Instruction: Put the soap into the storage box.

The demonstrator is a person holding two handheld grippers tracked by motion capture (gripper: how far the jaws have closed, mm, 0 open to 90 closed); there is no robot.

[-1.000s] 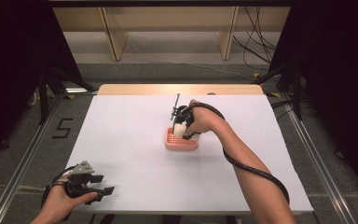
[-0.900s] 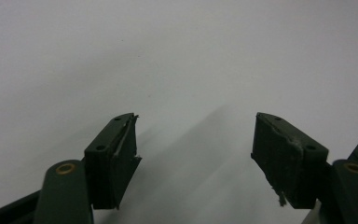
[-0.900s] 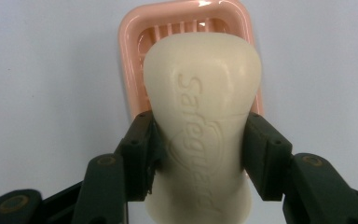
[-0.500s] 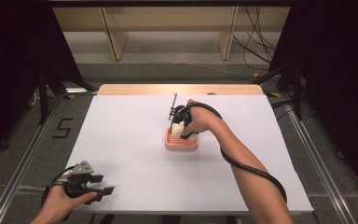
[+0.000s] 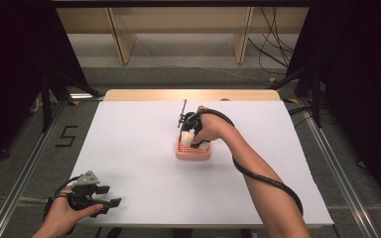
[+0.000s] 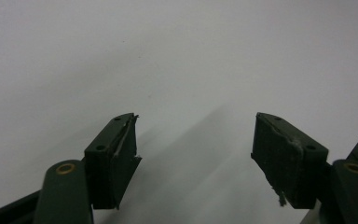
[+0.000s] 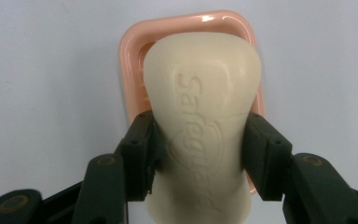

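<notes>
While tongs (image 7: 198, 149) grip soap (image 7: 203, 116) — over dish (image 7: 133, 51)

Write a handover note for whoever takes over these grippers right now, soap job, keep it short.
Right gripper: shut on the soap, holding it over the pink dish at mid table.
Left gripper: open, holding nothing, at the near left corner of the white table.
Done: soap gripped and lined up over the dish.
Left: probably lower the soap into the dish, open the jaws, pull back. Whether the soap touches the dish cannot be told.
</notes>
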